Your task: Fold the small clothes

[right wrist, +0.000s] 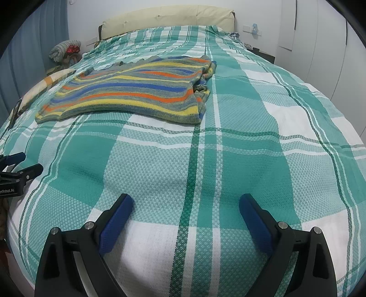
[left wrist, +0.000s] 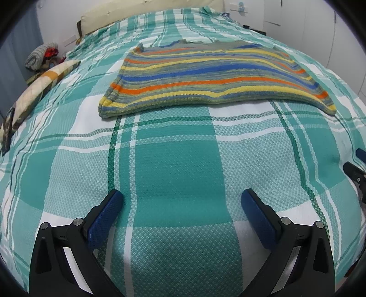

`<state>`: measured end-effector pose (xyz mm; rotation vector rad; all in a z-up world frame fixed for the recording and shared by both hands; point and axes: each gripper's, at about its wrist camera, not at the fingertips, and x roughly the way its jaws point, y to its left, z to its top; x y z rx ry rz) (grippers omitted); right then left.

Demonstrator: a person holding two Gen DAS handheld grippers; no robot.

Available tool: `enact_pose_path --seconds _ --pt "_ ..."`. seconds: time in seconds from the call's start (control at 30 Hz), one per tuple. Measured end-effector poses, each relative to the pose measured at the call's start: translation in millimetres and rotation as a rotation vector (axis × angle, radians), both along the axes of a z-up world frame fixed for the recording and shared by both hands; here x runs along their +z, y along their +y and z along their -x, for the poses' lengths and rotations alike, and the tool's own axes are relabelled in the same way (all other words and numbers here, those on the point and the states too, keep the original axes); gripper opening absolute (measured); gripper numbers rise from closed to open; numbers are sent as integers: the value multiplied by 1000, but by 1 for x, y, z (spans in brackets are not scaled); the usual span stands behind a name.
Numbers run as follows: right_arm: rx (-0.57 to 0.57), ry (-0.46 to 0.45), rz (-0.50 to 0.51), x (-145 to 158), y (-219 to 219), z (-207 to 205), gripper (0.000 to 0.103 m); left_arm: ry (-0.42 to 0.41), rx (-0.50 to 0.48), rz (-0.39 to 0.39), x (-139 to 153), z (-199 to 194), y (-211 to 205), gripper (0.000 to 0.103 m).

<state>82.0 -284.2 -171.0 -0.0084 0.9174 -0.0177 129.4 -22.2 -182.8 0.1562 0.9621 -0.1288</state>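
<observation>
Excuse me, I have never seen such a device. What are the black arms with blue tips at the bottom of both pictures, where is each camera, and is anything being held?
They are two hand-held grippers, each with a camera looking along its fingers. One picture is from the left gripper, the other from the right gripper. Both stand open and empty above a bed with a green checked bedspread. A striped sweater lies farther up the bed, untouched, its right side already folded in.

A bed [right wrist: 251,141] under a teal-and-white plaid cover, a cream padded headboard [right wrist: 169,19], white walls, blue curtain [right wrist: 34,45] at left.
</observation>
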Motion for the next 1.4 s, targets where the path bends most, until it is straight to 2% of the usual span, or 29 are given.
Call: enact_pose_path --seconds 0.2,0.27,0.33,0.43,0.53,0.6,0.63,0.73,0.8,0.9,0.97,1.0,1.03,1.07,1.1,1.17,1.27,1.33,1.37,1.4 --pt "-1 8 -5 0 0 -1 95 -18 -10 -4 5 7 0 102" --pt "3 15 -16 1 -1 -2 96 -14 -34 -27 11 13 -2 102" --pt "15 34 -33 3 -3 -4 97 -20 -99 -82 23 22 -13 101" --pt "46 66 -70 11 -8 -5 97 -74 -235 -111 46 34 -38 100" --pt "27 55 -162 26 -27 -3 94 -163 -394 -95 77 35 -82 100" --pt "-14 16 -234 40 -50 -5 91 -166 -463 -54 88 22 -113 99" --pt "-45 -11 -273 50 -67 -9 90 -154 -491 -22 90 10 -132 96" --pt "-93 -34 -361 66 -108 -29 87 -103 -554 5 77 -25 -187 88" --pt "-94 -16 -407 74 -132 -55 79 -53 -582 -11 57 -48 -224 88" --pt "-36 24 -474 80 -152 -105 74 3 -557 -77 27 -69 -258 88" --pt "12 44 -517 82 -153 -137 74 -10 -520 -39 19 -78 -265 87" --pt "45 60 -545 80 -151 -156 74 -11 -502 -15 18 -80 -264 77" --pt "74 78 -567 78 -148 -174 74 -8 -490 -2 17 -82 -264 49" --pt "103 100 -589 73 -143 -198 74 -12 -480 -1 16 -83 -265 35" --pt "117 120 -606 67 -139 -217 74 -22 -473 -16 16 -83 -266 15" --pt "97 156 -606 48 -134 -256 74 -22 -471 -15 19 -83 -265 11" --pt "29 220 -621 17 -129 -293 73 -5 -479 65 27 -83 -251 8" --pt "-15 216 -683 3 -130 -305 36 1 -479 134 37 -82 -237 7" --pt "-16 214 -711 2 -129 -308 9 3 -475 171 44 -82 -228 7" --pt "-31 196 -703 7 -126 -309 8 -11 -460 215 56 -82 -215 7"
